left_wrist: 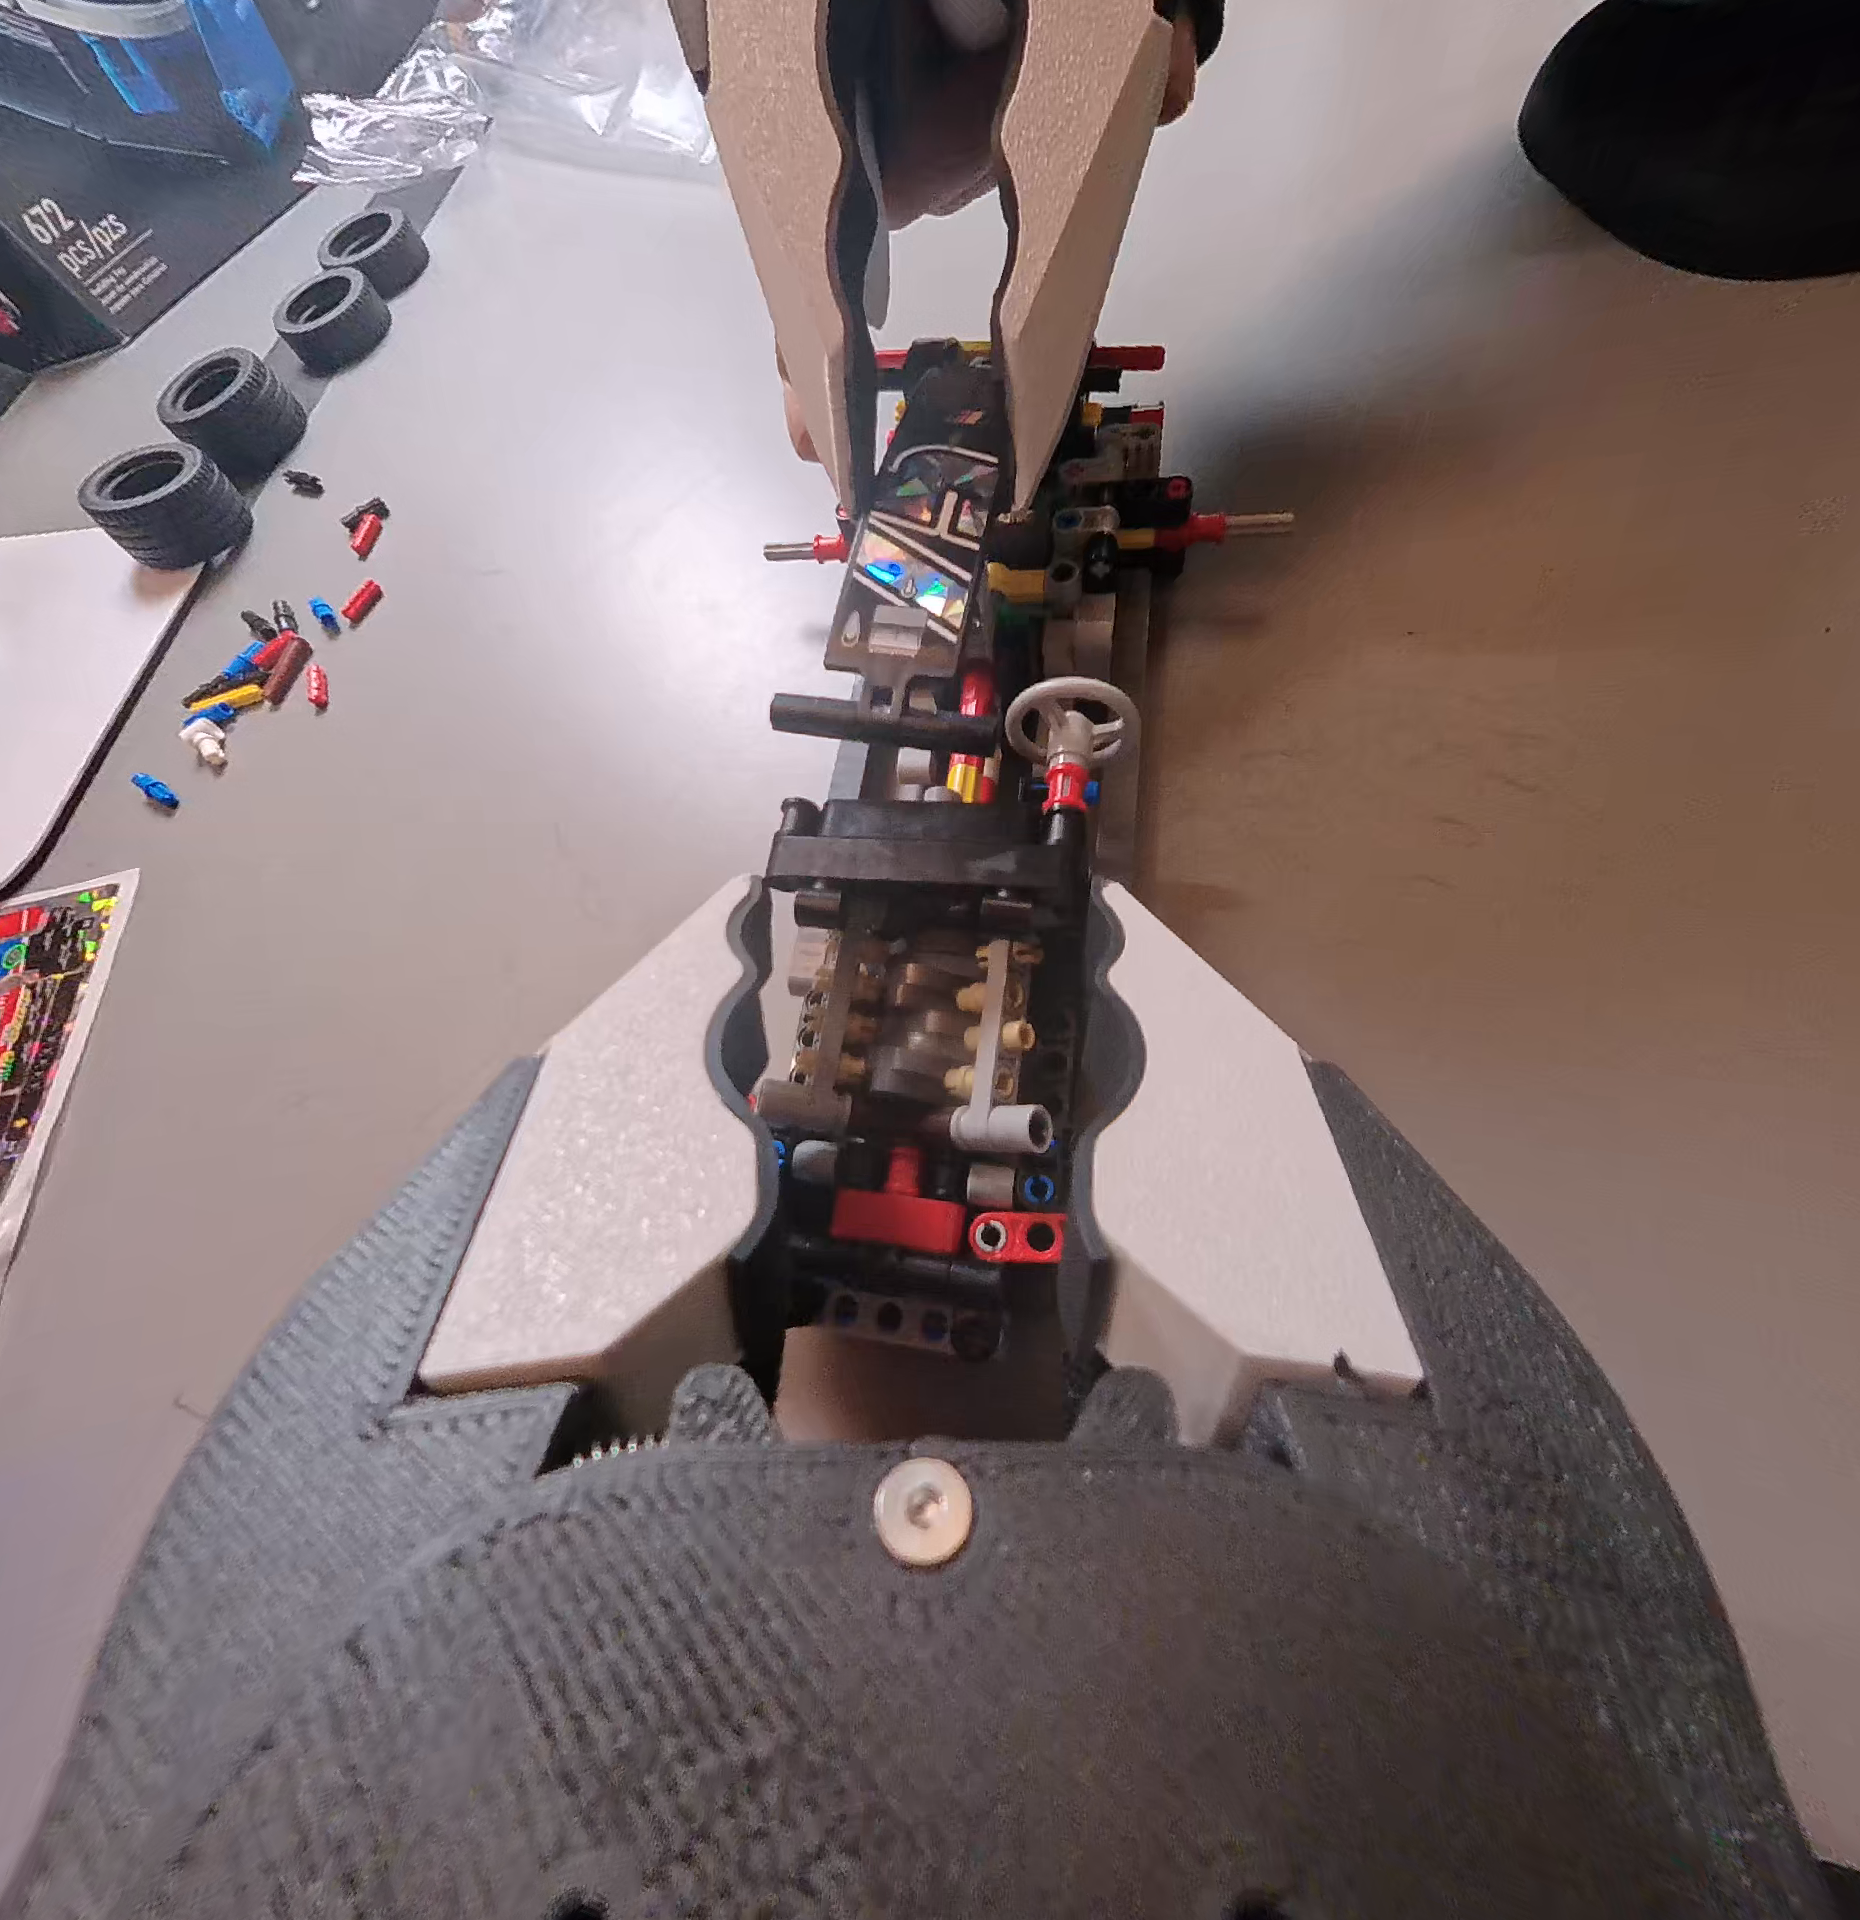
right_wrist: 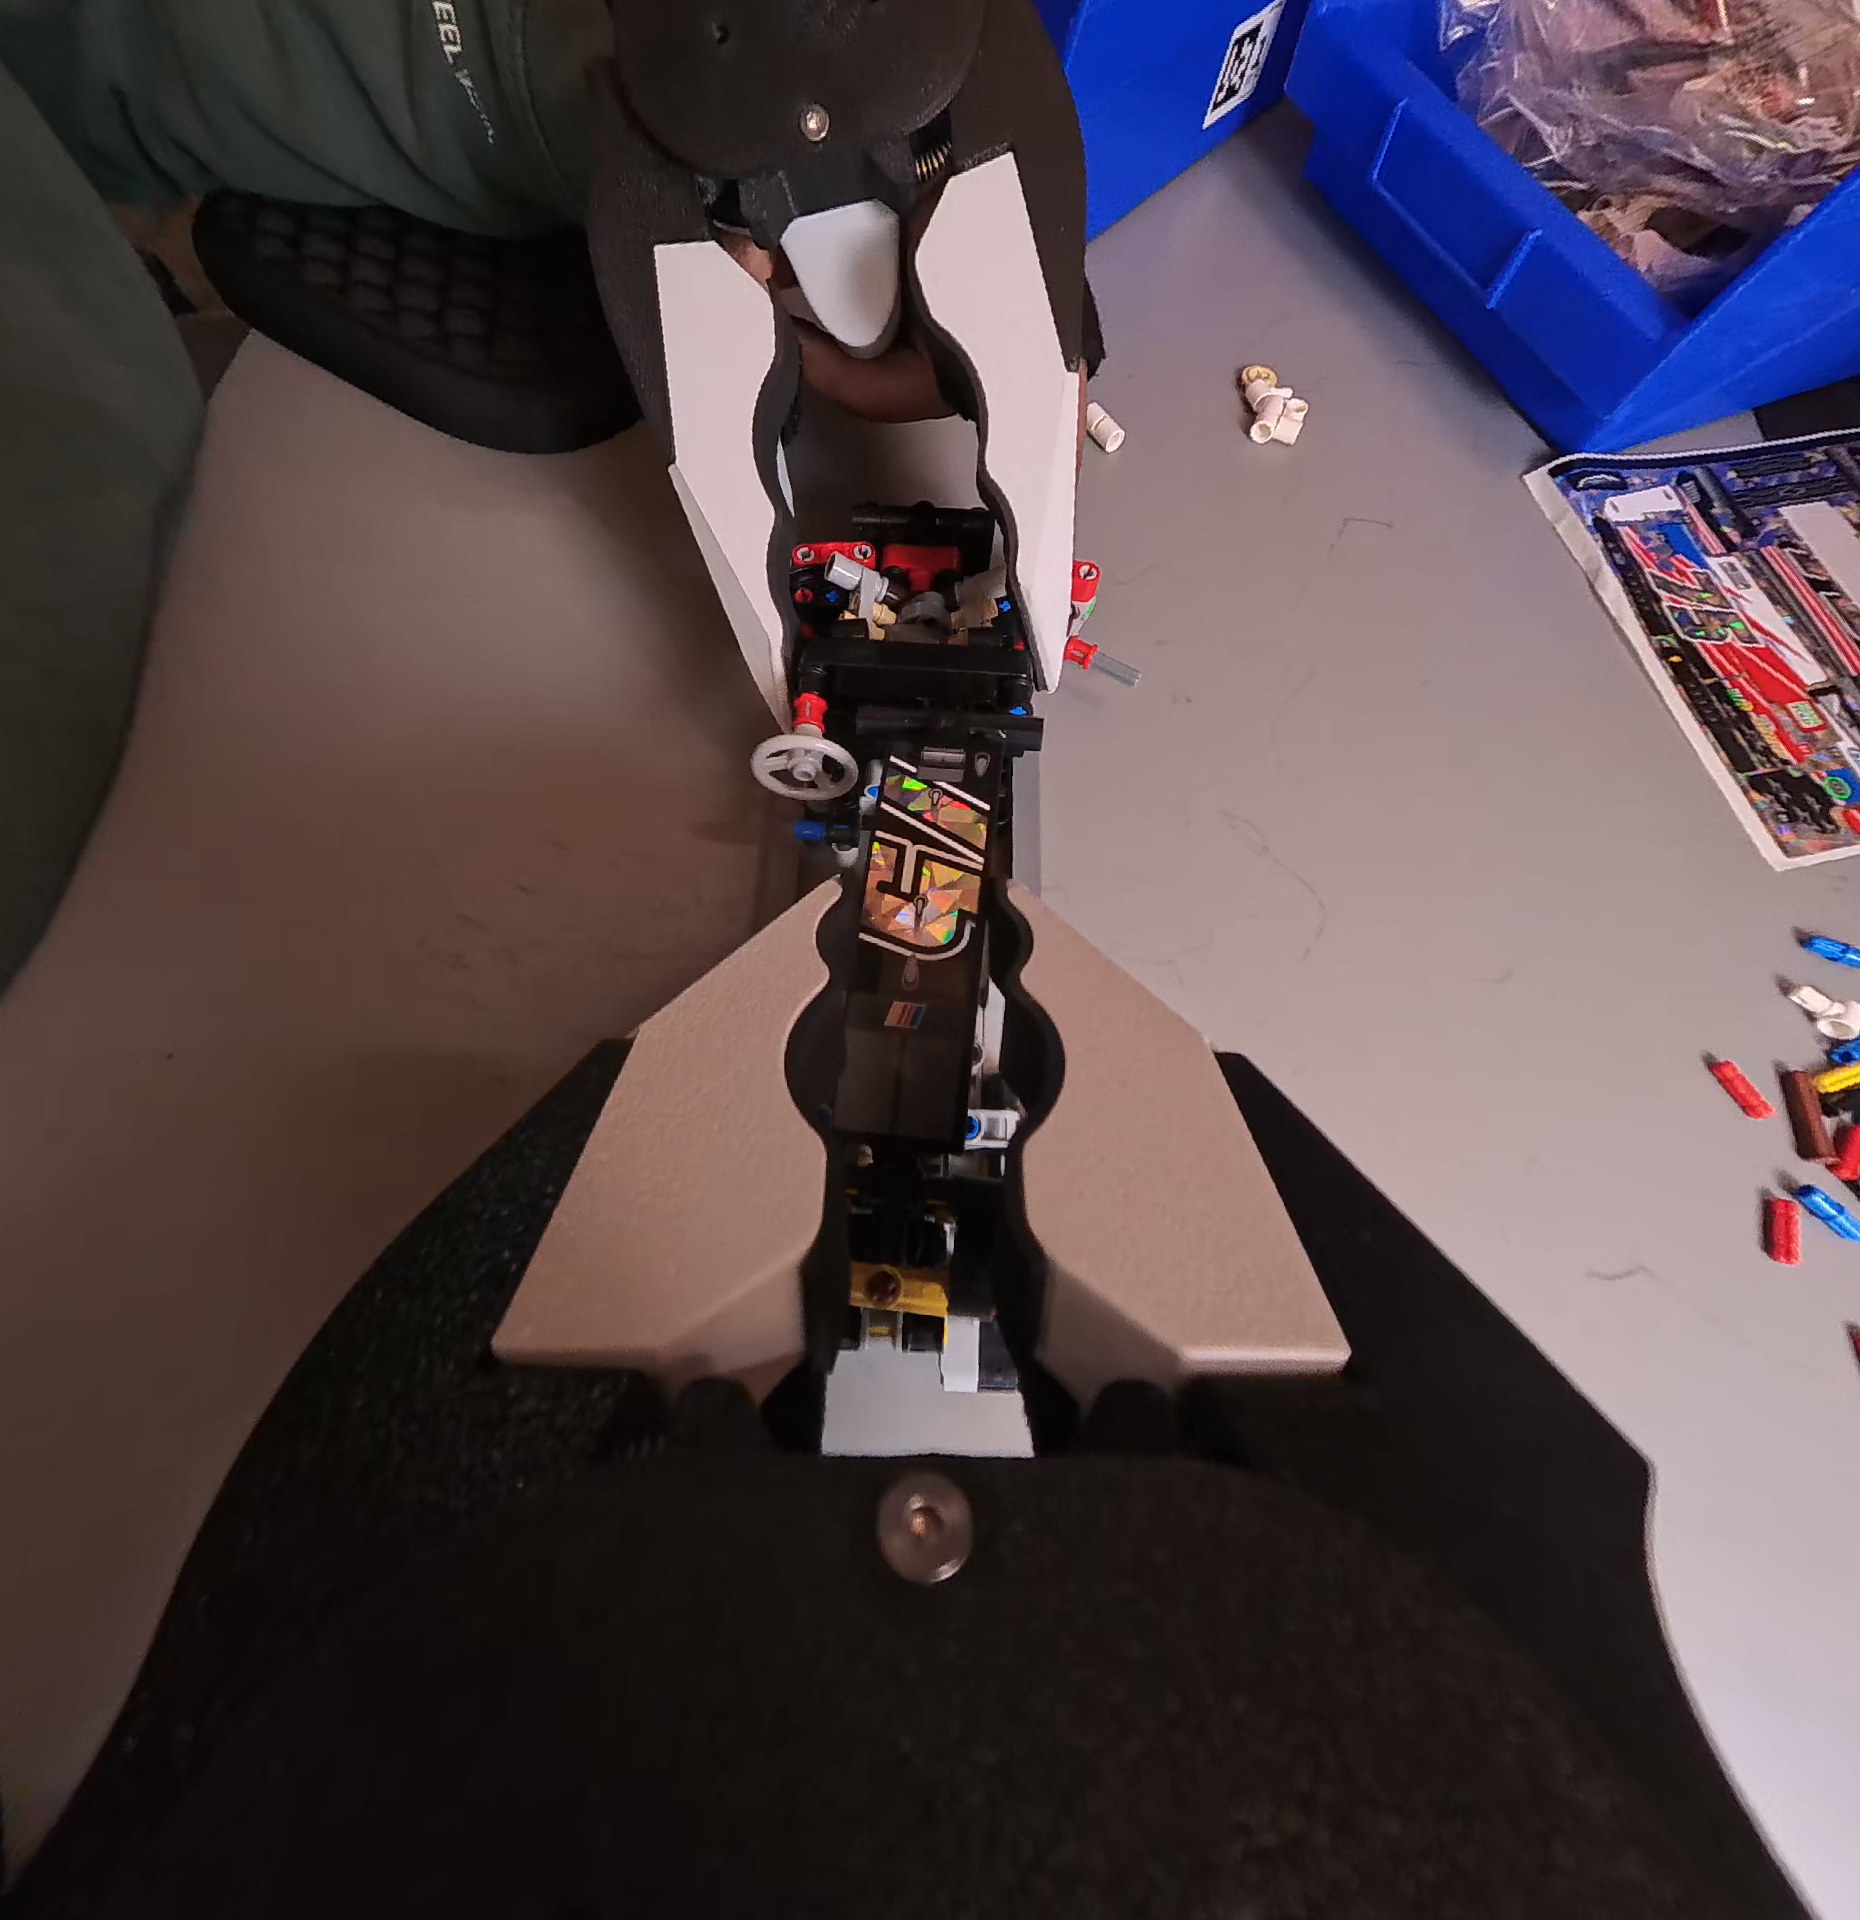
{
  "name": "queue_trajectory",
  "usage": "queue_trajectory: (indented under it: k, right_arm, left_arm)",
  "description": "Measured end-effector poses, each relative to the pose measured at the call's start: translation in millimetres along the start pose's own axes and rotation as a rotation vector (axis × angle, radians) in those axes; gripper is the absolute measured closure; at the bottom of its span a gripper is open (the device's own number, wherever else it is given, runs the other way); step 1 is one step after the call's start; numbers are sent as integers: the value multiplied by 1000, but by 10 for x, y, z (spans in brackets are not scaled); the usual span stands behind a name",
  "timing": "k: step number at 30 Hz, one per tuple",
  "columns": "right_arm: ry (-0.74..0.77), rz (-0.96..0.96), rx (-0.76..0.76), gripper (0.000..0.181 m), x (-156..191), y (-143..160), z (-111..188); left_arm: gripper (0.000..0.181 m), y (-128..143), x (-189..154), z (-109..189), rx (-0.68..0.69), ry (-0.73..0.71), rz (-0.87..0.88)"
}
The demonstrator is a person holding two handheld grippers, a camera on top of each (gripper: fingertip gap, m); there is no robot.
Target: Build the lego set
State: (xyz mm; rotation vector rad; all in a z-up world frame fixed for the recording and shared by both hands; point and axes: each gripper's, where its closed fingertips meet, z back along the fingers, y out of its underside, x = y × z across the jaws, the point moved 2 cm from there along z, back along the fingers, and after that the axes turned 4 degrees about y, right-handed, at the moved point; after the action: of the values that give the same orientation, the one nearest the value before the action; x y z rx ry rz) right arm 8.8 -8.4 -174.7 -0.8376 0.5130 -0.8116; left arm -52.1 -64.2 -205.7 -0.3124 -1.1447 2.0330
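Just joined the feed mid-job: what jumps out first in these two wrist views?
A long, half-built lego car chassis lies on the table, clamped at both ends: the left gripper around the engine end, the right gripper around the black panel with a holographic sticker. Four black tyres and loose pins lie beside it.

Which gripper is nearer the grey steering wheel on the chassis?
Left. The left gripper clamps the engine end, just behind the steering wheel. The right gripper grips the stickered black panel at the far end.
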Motion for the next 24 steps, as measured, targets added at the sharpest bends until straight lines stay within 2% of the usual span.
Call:
queue_trajectory:
  k: [24]
  right_arm:
    - [-2, -15, -3, 160, -33, 36, -29]
  left_arm:
    - [127, 21, 2, 3, -8, 3, -7]
